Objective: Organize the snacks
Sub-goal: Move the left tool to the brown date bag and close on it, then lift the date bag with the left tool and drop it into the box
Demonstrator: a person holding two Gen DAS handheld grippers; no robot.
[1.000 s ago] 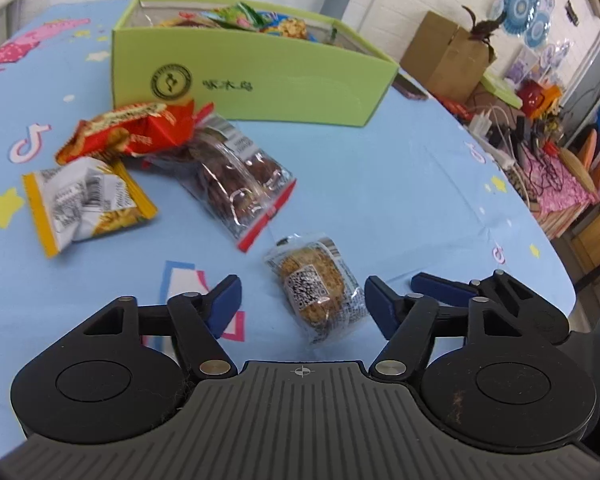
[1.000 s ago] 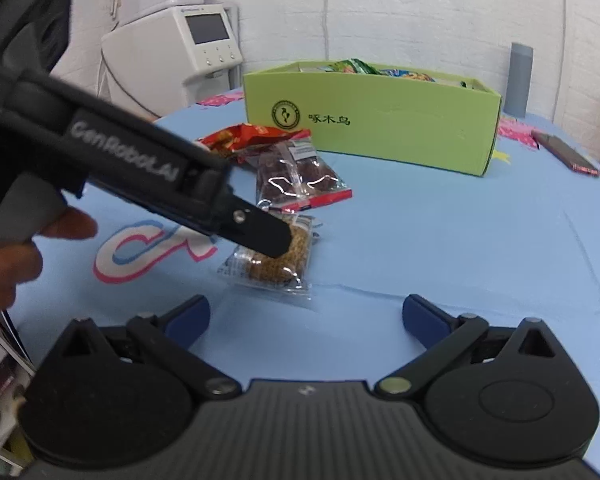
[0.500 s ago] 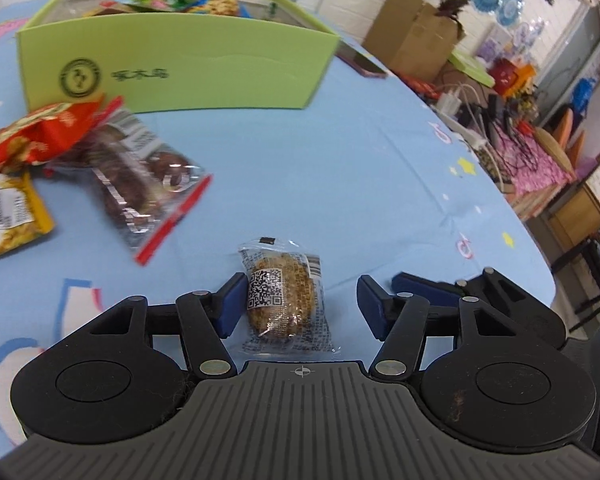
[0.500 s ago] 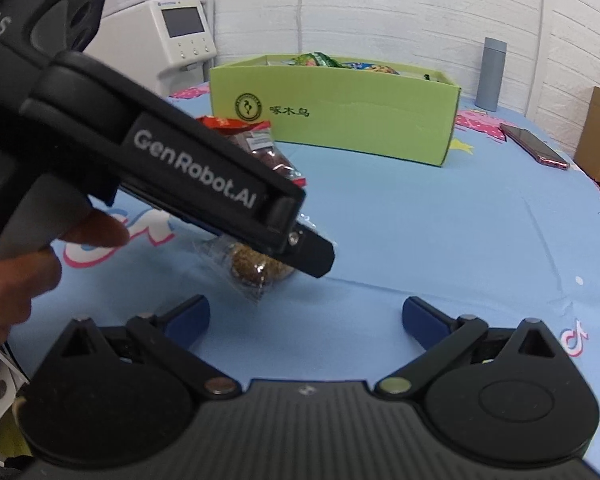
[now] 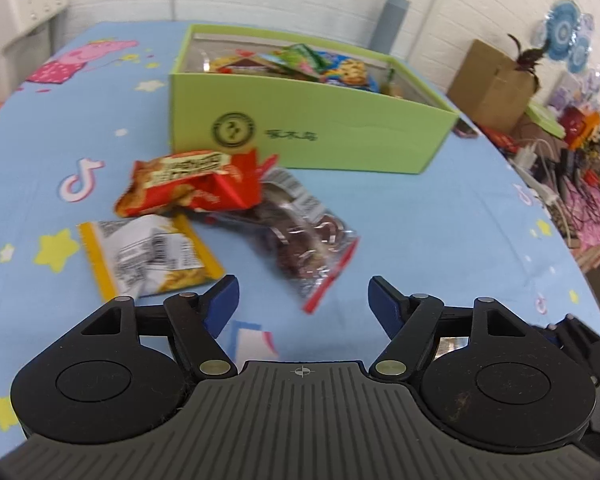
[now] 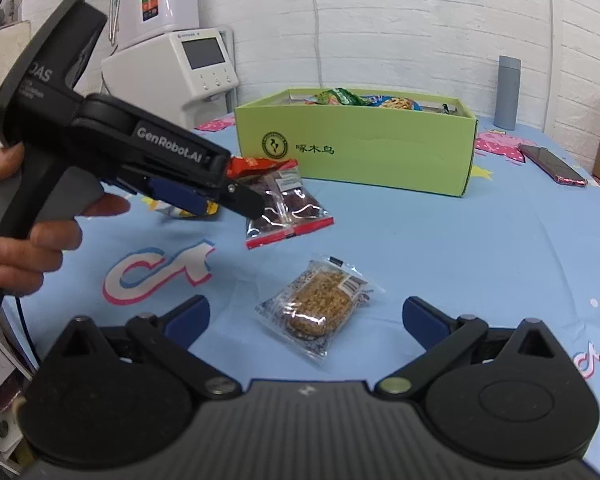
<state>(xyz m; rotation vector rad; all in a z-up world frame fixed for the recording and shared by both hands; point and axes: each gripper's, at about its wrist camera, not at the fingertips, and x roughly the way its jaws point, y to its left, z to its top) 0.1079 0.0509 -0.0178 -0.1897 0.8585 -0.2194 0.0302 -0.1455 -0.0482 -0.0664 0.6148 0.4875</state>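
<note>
Left wrist view finds the left gripper (image 5: 303, 298) lifted and swung away from the sesame cake packet it was straddling half a second ago; its blue fingers (image 5: 221, 305) gape with nothing between them, now facing the pile of loose snacks. Nearest lies the clear bag of dark sweets with a red seal (image 5: 306, 236), partly under the red packet (image 5: 192, 184), with the yellow-edged packet (image 5: 148, 254) just beside them on the blue tablecloth (image 5: 440, 232). Beyond stands the green box (image 5: 340, 136), already holding several snacks.

Right wrist view shows the sesame cake packet (image 6: 320, 310) left on the cloth, untouched, lying near and ahead of the right gripper (image 6: 306, 316), whose jaws stand wide apart and empty. The left gripper appears there side-on, raised over the pile.

The shift suggests the cake is being ceded to the right gripper while the left goes for the pile; four packets remain outside the box, so the sorting looks only partly done
</note>
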